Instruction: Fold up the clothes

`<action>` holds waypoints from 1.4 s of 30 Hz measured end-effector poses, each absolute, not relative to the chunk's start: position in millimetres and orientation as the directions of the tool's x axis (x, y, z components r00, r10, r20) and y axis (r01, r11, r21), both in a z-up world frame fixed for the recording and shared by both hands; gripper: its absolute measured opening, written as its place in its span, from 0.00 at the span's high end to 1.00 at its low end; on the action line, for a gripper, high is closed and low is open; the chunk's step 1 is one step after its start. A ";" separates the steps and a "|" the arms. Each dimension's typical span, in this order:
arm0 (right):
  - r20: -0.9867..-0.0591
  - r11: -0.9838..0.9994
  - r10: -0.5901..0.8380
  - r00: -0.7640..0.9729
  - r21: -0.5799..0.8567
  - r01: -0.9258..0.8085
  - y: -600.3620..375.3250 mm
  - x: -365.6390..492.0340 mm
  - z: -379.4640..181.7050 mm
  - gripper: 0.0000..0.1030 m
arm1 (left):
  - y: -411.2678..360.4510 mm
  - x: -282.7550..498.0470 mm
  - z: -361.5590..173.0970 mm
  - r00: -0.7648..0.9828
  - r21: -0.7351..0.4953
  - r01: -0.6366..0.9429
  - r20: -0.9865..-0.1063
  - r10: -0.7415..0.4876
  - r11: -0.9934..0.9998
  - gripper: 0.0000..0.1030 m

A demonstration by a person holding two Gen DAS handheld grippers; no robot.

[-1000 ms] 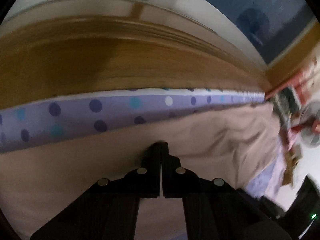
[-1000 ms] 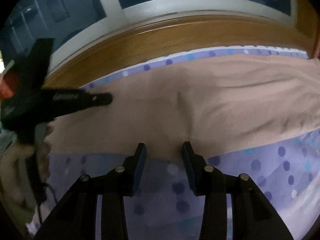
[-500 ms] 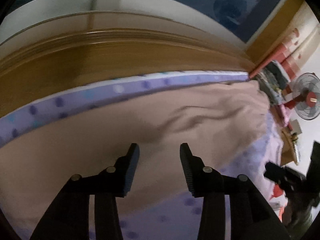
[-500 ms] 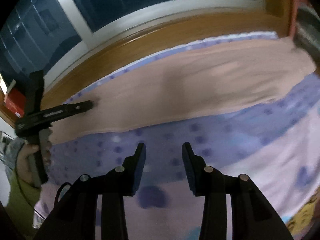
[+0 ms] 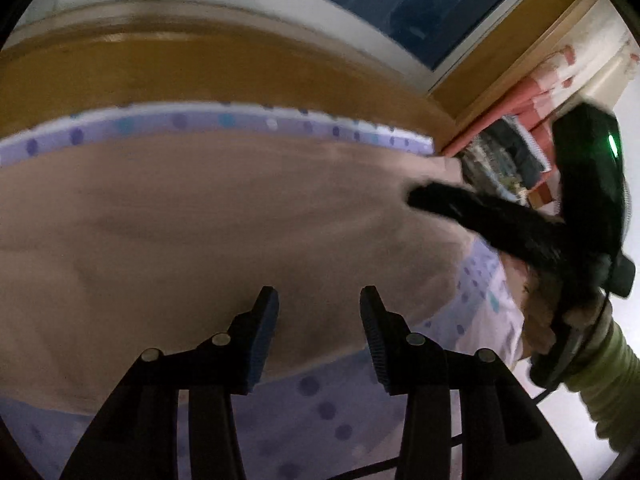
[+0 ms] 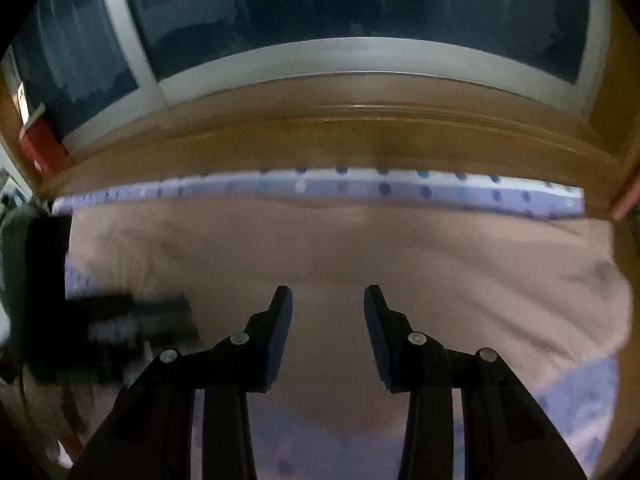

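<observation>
A beige garment (image 5: 200, 220) lies spread flat on a purple polka-dot sheet (image 5: 320, 408). My left gripper (image 5: 318, 294) hovers open over the garment's near edge, with nothing between its fingers. In the same view my right gripper (image 5: 420, 198) reaches over the garment's right end, held by a hand in a pale green sleeve (image 5: 600, 368). The right wrist view shows the garment (image 6: 360, 248) across the sheet (image 6: 380, 188). There my right gripper (image 6: 328, 292) stands open above the cloth and holds nothing. My left gripper (image 6: 132, 312) is a dark blur at the left.
A wooden ledge (image 5: 200, 68) runs along the far side of the bed under a dark window (image 6: 320, 8). Cluttered shelves and red boxes (image 5: 500, 156) stand past the bed's right end. A red object (image 6: 40, 144) sits at the far left.
My left gripper was shut on the cloth near the far edge; it has opened, let go and drawn back to the near edge. My right gripper swept sideways and now hovers over the garment.
</observation>
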State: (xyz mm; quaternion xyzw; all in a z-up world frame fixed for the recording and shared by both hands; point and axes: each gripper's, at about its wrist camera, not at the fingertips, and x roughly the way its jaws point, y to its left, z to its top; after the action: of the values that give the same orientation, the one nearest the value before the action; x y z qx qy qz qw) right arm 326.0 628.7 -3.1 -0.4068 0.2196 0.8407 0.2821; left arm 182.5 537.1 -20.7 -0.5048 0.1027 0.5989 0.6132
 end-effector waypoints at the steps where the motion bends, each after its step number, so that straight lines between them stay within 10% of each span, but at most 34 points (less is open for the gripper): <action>1: -0.805 -0.746 0.286 -0.519 0.153 -0.648 635.3 320.1 -9.0 0.65 | 539.5 187.4 -23.3 0.235 -0.475 -0.844 -0.747 0.622 -0.251 0.58; 18: -0.805 -0.716 0.293 -0.516 0.173 -0.677 711.6 264.9 -44.2 0.84 | 530.0 181.5 -17.0 0.228 -0.478 -0.832 -0.757 0.612 -0.282 0.58; 42: -0.801 -0.403 0.424 -0.422 0.251 -0.880 714.4 568.5 -22.4 0.80 | 637.5 308.3 13.4 0.341 -0.454 -0.889 -0.747 0.571 -0.064 0.58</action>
State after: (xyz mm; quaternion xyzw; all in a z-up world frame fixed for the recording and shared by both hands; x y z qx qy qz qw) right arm 568.5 714.4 -22.4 -0.3307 0.3449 0.7695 0.4238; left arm 308.3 637.5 13.4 -0.4794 0.1659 0.5497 0.6637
